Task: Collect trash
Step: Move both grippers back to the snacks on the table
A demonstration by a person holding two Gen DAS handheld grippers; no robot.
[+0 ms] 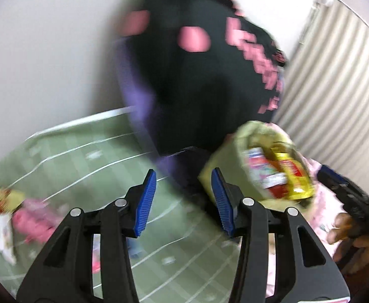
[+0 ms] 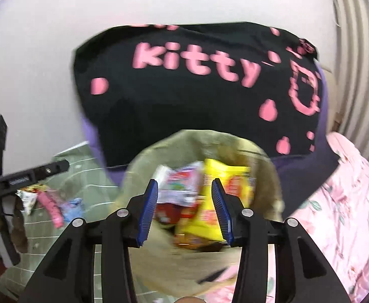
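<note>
Green checked bedding (image 1: 88, 156) carried the loose trash: wrappers (image 1: 10, 212) lay in a cluster at the far left of the left wrist view, low and to the left of the left gripper (image 1: 183, 202). Blur hid the exact count there; the right wrist view showed about four pieces (image 2: 49, 202), a silver-and-white packet, a pink one, a blue one and a yellowish one, close together and partly overlapping. The pink packet (image 2: 50, 208) lay with its long axis running roughly toward the camera.

One bag (image 2: 265, 189), olive-tan and open-mouthed, sat directly ahead of the right gripper (image 2: 184, 202), its mouth facing that camera. Inside were at least three packets: one yellow (image 2: 231, 176), one white-pink, one red; more may have been buried. From the left gripper the bag (image 1: 224, 159) lay just to the right.

Both grippers were spread apart and held nothing. The left one was nearer the loose wrappers, so I judged the next pick to be its job: swing left and down, then carry right to the bag.

One black pillow (image 2: 184, 88) with pink lettering leaned on the wall behind the bag, and one pink floral cover (image 2: 348, 202) lay to the right.
</note>
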